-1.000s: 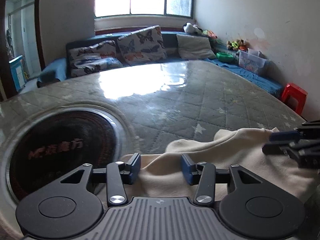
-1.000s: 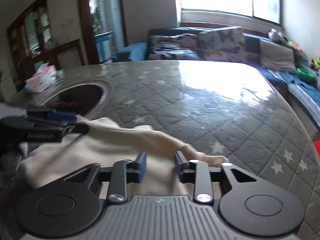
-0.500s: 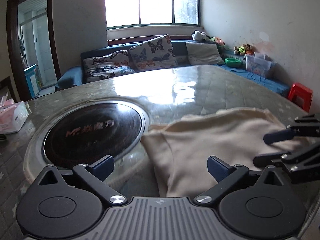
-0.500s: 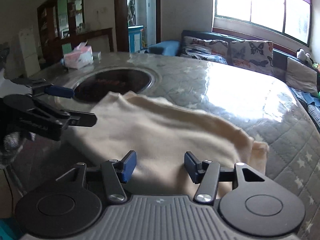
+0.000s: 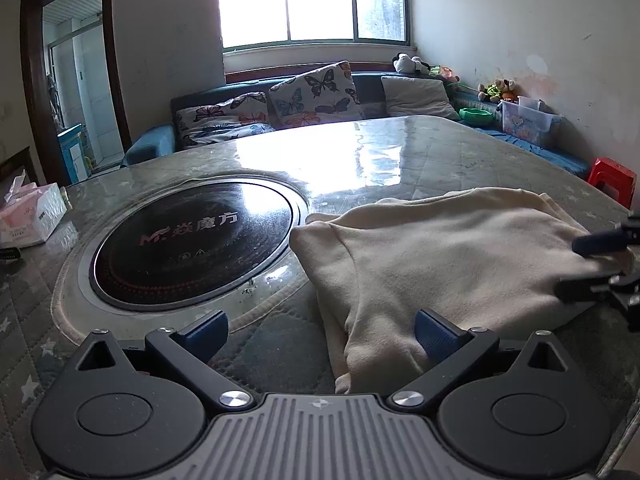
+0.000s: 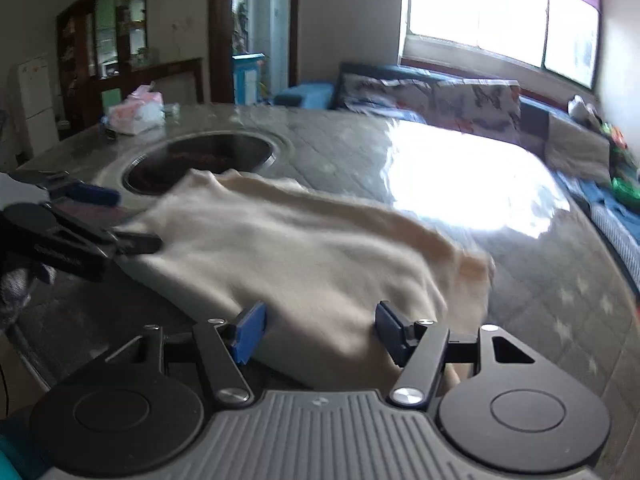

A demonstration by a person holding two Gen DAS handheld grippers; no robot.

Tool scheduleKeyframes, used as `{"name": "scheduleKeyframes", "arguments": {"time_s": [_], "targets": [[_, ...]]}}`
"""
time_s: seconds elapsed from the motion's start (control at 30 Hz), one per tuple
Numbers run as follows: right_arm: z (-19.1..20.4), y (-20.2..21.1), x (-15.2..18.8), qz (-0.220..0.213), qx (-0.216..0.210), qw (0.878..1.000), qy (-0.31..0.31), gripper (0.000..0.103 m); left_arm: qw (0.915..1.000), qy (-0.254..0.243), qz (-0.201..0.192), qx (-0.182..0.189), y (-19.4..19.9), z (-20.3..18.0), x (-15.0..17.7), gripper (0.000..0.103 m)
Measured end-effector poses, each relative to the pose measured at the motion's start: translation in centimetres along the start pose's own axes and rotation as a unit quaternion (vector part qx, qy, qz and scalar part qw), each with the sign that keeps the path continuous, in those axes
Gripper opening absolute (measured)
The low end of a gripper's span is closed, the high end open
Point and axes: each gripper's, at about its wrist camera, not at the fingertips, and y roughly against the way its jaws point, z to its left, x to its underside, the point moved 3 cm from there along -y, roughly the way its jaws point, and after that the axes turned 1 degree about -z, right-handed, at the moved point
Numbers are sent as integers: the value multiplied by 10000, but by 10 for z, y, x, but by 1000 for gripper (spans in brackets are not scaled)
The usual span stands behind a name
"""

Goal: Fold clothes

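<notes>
Both grippers drawn back off the cream garment (image 5: 440,256), now folded on the table (image 5: 400,160) beside the inset hob (image 5: 192,240); left gripper (image 5: 320,332) spread wide, empty; right gripper (image 6: 320,328) opening, pads clear; fold just released, next likely re-grip an edge.

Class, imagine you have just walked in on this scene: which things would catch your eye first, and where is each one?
First, the cream garment lying rumpled on the quilted grey table, just ahead of both grippers. Next, the round black cooktop set into the table to the garment's left, by a pink tissue box. Beyond, bright window glare falls on the tabletop before a sofa with butterfly cushions.
</notes>
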Motion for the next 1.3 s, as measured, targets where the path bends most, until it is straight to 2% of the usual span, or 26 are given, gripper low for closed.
{"name": "scheduleKeyframes", "arguments": {"time_s": [0.17,0.27,0.4,0.67,0.87,1.03,1.2,1.3], "targets": [[-8,7,-1,-59,-86,9997,-225,58,10000,35,7,-15,3,2,-3,102],[-17,15,-5,-189,81,9990,-392,55,10000,45,-8,0,5,3,-3,102],[-24,10,4,11,410,9987,-315,52,9999,113,1,18,5,3,-1,102],[-19,19,-15,-129,151,9998,-63,52,9989,399,-192,132,17,18,-15,103],[25,11,-38,-120,-445,9962,740,52,9957,902,-131,-147,14,46,-30,103],[82,-7,-48,-11,-1017,9822,1578,50,9889,1446,14,-328,13,72,-38,102],[127,-20,-47,61,-1336,9634,2322,42,9827,1838,148,-140,11,82,-35,89],[143,-26,-44,115,-1394,9552,2609,38,9780,2069,262,30,7,82,-32,86]]}}
